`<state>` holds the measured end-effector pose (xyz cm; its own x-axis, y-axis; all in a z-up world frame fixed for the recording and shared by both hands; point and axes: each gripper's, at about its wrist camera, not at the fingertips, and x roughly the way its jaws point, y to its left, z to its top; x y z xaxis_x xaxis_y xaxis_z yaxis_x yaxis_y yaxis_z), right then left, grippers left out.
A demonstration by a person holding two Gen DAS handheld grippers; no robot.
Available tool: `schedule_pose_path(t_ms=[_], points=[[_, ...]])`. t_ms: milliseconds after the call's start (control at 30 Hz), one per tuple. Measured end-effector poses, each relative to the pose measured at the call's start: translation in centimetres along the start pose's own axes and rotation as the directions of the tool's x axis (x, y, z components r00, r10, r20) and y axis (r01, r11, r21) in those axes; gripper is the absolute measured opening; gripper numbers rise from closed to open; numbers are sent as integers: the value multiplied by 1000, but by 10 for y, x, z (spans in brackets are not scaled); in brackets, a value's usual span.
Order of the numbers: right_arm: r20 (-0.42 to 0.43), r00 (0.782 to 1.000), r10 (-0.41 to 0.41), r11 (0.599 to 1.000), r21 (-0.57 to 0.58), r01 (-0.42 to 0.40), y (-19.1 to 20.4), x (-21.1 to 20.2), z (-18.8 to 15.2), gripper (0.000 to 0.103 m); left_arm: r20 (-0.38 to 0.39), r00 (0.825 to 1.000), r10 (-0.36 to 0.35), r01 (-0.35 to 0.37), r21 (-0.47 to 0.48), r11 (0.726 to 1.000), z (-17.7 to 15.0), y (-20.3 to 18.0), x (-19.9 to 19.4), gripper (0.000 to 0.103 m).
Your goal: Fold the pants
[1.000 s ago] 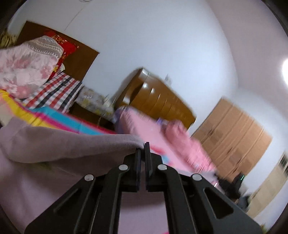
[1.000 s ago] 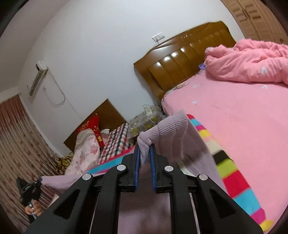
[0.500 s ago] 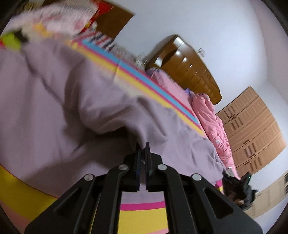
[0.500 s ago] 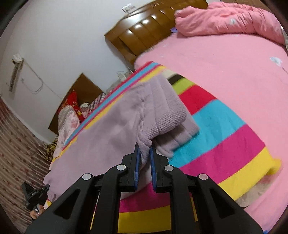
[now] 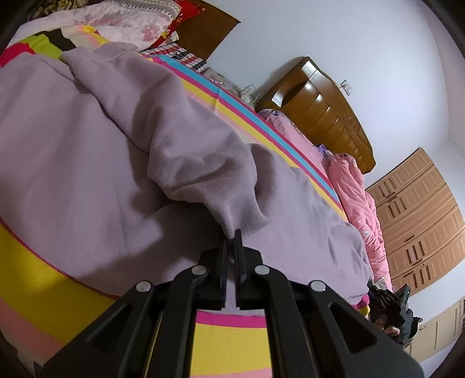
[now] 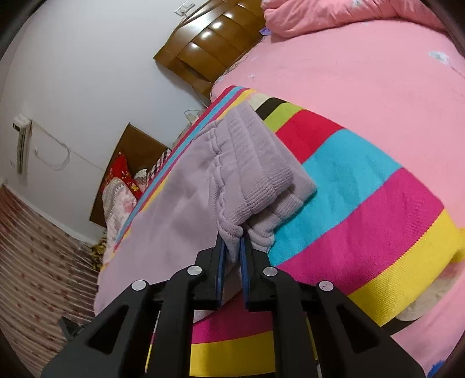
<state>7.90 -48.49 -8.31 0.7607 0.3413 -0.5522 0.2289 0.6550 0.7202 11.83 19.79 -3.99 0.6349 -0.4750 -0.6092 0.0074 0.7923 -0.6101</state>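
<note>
Lilac knit pants (image 5: 87, 174) lie spread on a striped blanket (image 5: 229, 343) on the bed. A pant leg is folded back over the rest, and its ribbed cuff (image 5: 241, 215) ends at my left gripper (image 5: 231, 237). The cuff's edge is pinched between the tips, and the jaws are opening slightly. In the right wrist view the pants (image 6: 180, 209) have their ribbed waistband (image 6: 255, 162) doubled over. My right gripper (image 6: 232, 241) is closing on a bunch of that waistband, low over the blanket (image 6: 363, 189).
A pink sheet (image 6: 377, 72) and a pink quilt (image 5: 357, 186) lie beyond the blanket. A wooden headboard (image 5: 325, 116) stands at the wall, wardrobes (image 5: 418, 221) to the right. Pillows (image 5: 125, 23) are piled at the far left. A hand with the other gripper (image 5: 389, 305) shows at the pants' far end.
Both grippers have come down toward the bed with the cloth still in them. The lifted cuff and waistband now rest on the lower layer of the pants.
</note>
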Motion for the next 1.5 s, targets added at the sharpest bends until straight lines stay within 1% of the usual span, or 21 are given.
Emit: schedule_pose_path(t_ms=[67, 100, 133, 167, 233, 300, 367, 567, 633, 767, 867, 933, 1033, 1067, 1167, 1200, 1233, 1267, 1300, 1400, 1500], points=[[6, 1000, 4, 999, -35, -4, 8, -1, -4, 24, -4, 1000, 10, -10, -12, 1000, -1, 0, 1, 21], [-2, 1000, 10, 999, -45, -10, 11, -1, -7, 30, -3, 1000, 13, -13, -20, 1000, -2, 2, 0, 42], [-6, 1000, 13, 998, -56, -14, 15, -3, -11, 46, 7, 1000, -6, 6, -36, 999, -3, 4, -3, 56], [-5, 1000, 3, 997, -74, -3, 19, -6, -16, 51, 17, 999, -29, 30, -48, 998, -5, 6, -6, 59], [-21, 1000, -17, 994, -112, 15, 27, -10, -28, 51, 24, 997, -70, 71, -71, 995, -11, 9, -11, 62], [-31, 1000, 3, 993, -115, -7, 30, -13, -38, 48, 26, 996, -83, 85, -90, 992, -17, 13, -15, 62], [-61, 998, 19, 990, -138, -28, 37, -11, -52, 39, 15, 994, -106, 107, -98, 989, -24, 12, -16, 61], [-163, 981, 104, 977, -169, -132, 68, 17, -77, 38, -15, 992, -125, 124, -62, 990, -32, -2, -4, 61], [-175, 980, 100, 977, -169, -130, 73, 28, -81, 38, -20, 990, -140, 139, -59, 989, -29, -7, 3, 60], [-163, 982, 92, 978, -172, -120, 74, 23, -83, 39, -42, 984, -175, 173, -44, 984, -26, -18, 19, 60], [-172, 982, 80, 973, -198, -114, 76, 17, -86, 39, -53, 984, -172, 172, -10, 985, -27, -27, 30, 58], [-178, 982, 70, 975, -195, -105, 74, 18, -84, 39, -66, 982, -179, 179, -11, 984, -27, -30, 36, 46], [-161, 984, 71, 978, -184, -101, 76, 21, -79, 39, -78, 977, -199, 197, -36, 980, -29, -31, 43, 32], [-151, 986, 72, 979, -176, -99, 76, 21, -76, 39, -78, 978, -196, 194, -30, 981, -31, -32, 43, 29], [-160, 984, 74, 983, -155, -99, 75, 26, -73, 39, -70, 980, -186, 186, -8, 982, -31, -34, 41, 16], [-165, 984, 61, 983, -160, -88, 75, 29, -75, 39, -71, 980, -184, 185, 3, 983, -30, -34, 41, 8], [-160, 986, 56, 983, -166, -83, 76, 30, -78, 36, -73, 981, -182, 183, 9, 983, -29, -35, 42, 6], [-147, 989, 34, 981, -182, -61, 76, 28, -79, 21, -73, 981, -182, 183, 12, 983, -28, -35, 41, 6], [-138, 990, 24, 980, -191, -50, 78, 27, -80, 17, -66, 980, -189, 191, 16, 981, -27, -37, 39, 5], [-101, 993, 68, 979, -187, -86, 82, 9, -77, 14, -21, 975, -219, 220, 58, 974, -22, -49, 18, 5], [-89, 992, 84, 975, -201, -100, 86, -3, -73, 14, 3, 977, -215, 214, 109, 971, -19, -62, -1, 5]])
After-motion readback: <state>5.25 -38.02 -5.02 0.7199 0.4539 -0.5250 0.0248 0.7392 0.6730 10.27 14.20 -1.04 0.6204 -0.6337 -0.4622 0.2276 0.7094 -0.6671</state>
